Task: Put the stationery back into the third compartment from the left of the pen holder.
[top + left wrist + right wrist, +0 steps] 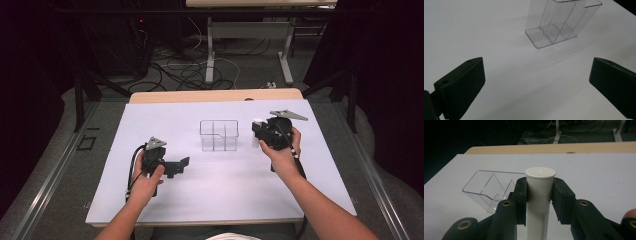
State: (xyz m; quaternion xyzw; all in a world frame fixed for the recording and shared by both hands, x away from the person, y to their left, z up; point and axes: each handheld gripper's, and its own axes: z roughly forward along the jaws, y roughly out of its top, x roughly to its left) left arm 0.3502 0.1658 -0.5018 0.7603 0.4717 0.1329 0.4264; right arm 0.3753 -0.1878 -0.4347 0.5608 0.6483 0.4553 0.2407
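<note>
1. From the high view: the right gripper (257, 131) has a white plastic cylindrical tube (255, 134) pinched upright, just right of the clear plastic divided organiser box (219, 135) that sits mid-sheet on the white table cover (150, 125). The tube is picked up, I'd say; dropping it into a compartment is what's left. The right forearm angles in from the lower right, hand wrapped round the grip.
2. The left gripper (181, 165) rests low on the sheet, well left of the box, jaws pointing right.
3. Left gripper view: jaws spread wide, nothing between them, the clear box (559, 23) ahead and looking empty.
4. Right gripper view: pads clamp the tube (539, 195) just below its flat cap; the box (489, 188) waits to the left, beyond.
</note>
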